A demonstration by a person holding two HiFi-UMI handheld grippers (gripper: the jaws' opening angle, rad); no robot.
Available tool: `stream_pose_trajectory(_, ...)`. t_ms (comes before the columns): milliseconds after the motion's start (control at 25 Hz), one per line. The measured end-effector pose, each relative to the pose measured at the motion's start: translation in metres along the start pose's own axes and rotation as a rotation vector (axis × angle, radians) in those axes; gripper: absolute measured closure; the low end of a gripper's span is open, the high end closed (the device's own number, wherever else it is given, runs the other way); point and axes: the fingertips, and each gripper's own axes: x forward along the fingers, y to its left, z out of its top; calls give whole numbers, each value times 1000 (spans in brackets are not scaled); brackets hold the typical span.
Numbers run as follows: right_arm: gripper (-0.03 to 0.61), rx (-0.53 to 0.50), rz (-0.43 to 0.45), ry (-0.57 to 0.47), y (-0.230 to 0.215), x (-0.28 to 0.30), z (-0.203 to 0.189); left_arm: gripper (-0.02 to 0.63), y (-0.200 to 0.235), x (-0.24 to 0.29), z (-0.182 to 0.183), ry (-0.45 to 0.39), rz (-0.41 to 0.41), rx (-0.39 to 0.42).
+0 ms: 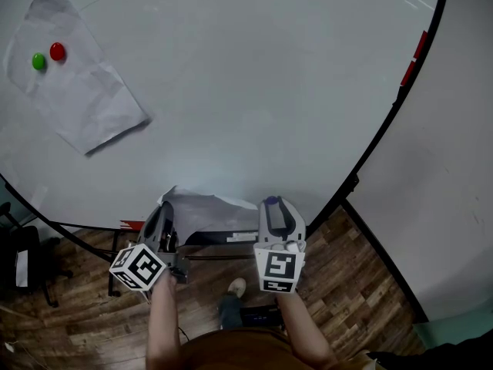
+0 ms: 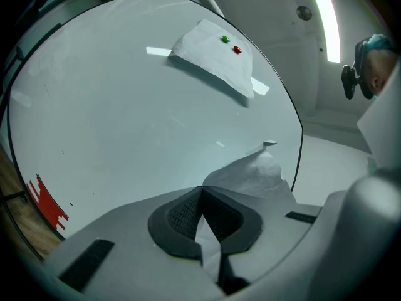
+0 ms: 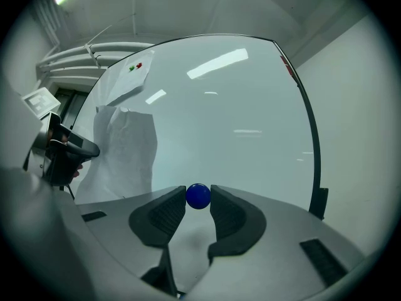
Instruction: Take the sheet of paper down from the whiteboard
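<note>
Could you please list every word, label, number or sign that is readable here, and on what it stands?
No readable words or numbers anywhere.
Left cube and right cube: square marker patterns only, no letters.
Red patches on the whiteboard edge: no print legible.
Pinned sheet and held sheet: no print visible.

White paper (image 2: pixel 254 174) contrasts with green magnet (image 1: pixel 38 62), red magnet (image 1: pixel 58 52) and blue magnet (image 3: pixel 198 196).
</note>
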Motion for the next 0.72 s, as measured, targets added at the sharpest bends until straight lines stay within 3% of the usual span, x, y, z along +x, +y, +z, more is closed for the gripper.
stream_pose_trajectory(720,442,-4,7,-4,-2,-6,1,591,-2,1,-4,0,-3,-7)
